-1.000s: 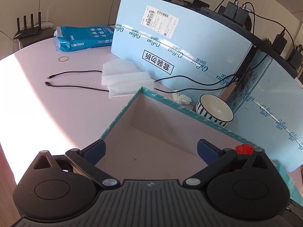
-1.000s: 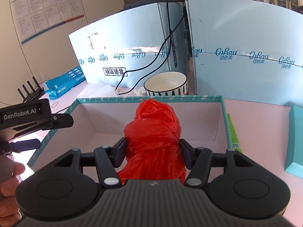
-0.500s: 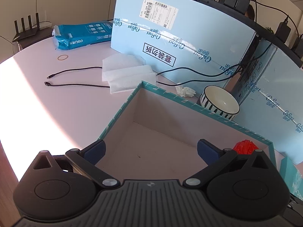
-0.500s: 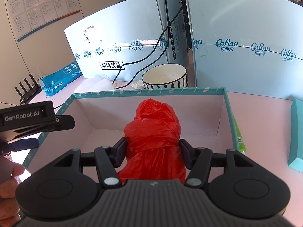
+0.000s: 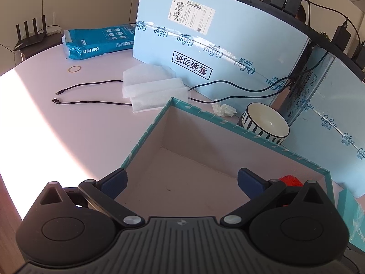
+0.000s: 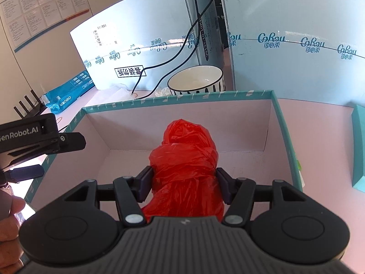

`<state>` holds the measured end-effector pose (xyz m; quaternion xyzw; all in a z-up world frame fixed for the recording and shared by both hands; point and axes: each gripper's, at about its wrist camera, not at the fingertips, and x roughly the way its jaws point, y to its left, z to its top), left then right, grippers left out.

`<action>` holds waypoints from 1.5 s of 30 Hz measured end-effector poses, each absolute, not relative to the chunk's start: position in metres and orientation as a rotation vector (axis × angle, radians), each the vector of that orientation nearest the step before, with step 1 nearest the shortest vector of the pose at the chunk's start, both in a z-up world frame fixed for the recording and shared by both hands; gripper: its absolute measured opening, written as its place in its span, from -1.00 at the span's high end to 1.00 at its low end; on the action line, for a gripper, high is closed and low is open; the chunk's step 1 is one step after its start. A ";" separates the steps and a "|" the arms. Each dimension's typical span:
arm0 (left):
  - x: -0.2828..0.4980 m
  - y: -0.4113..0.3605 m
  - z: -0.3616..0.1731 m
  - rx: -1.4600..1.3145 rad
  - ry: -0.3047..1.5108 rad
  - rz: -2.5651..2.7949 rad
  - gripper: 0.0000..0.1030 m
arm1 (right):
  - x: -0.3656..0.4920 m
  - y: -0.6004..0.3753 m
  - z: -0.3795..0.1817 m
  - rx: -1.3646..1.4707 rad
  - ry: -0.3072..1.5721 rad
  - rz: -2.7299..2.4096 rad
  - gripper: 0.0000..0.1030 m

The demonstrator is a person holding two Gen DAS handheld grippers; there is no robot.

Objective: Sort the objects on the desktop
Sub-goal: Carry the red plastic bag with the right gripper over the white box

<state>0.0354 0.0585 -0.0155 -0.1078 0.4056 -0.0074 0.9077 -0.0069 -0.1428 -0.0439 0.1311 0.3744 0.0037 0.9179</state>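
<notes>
Red crinkled plastic, a bunched bag (image 6: 186,169), is pinched between the dark pads of the right gripper (image 6: 184,183), whose jaws are closed partway against its sides, and the bundle is held inside the teal-rimmed box (image 6: 180,97) above the pale floor. In the left wrist view only a small scrap of that bag (image 5: 290,180) is seen behind the right-hand finger, while the left gripper (image 5: 181,179) is shown spread wide with nothing between its blue pads, poised over the near left corner of the box (image 5: 146,134). From the right wrist view the left gripper (image 6: 41,141) is seen at the box's left wall. Bare floor is left around the bag on all sides within the box walls. Beyond the far rim a striped bowl (image 5: 265,123) is set close to the box, with a crumpled tissue (image 5: 223,110) beside it. White foam sheets (image 5: 152,89), black cables (image 5: 91,93), a rubber band (image 5: 74,69) and a blue paper pack (image 5: 100,40) are shown on the pink table (image 5: 68,125) only in the left view. Pale blue cartons (image 6: 292,45) are stood behind everything.
</notes>
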 end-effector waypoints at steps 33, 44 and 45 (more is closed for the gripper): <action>0.036 0.062 -0.017 -0.208 0.841 -0.060 -1.00 | 0.002 -0.115 -0.048 0.256 0.783 0.005 -0.20; 0.037 0.063 -0.018 -0.208 0.842 -0.070 -1.00 | 0.001 -0.115 -0.050 0.263 0.787 -0.005 -0.20; 0.037 0.063 -0.018 -0.208 0.841 -0.071 -1.00 | 0.001 -0.115 -0.050 0.264 0.788 -0.007 -0.20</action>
